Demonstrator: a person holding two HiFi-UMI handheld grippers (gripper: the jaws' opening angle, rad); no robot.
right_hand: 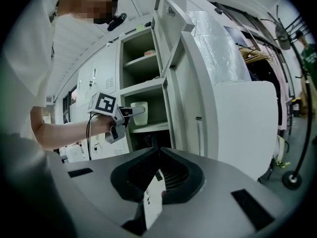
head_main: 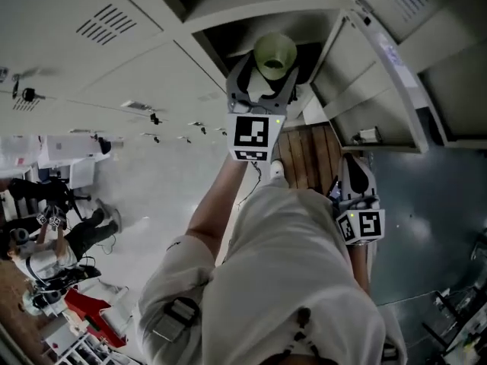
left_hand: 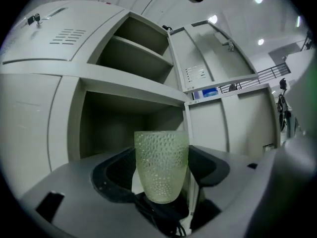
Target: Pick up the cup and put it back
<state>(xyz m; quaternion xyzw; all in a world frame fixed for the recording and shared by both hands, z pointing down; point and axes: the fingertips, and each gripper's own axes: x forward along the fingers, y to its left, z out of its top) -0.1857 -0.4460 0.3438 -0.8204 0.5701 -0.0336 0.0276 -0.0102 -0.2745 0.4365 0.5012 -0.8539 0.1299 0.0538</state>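
Step looks like the hold between pick-up and put-back. The dimpled pale-green cup is upright at the mouth of the open locker, just over its shelf; shelf contact unclear. Next move likely needs the cup kept level and set flat on the shelf before release. Left tool is spread wide, pinching the cup's sides. Right tool hangs low on the right, pressed together, empty.
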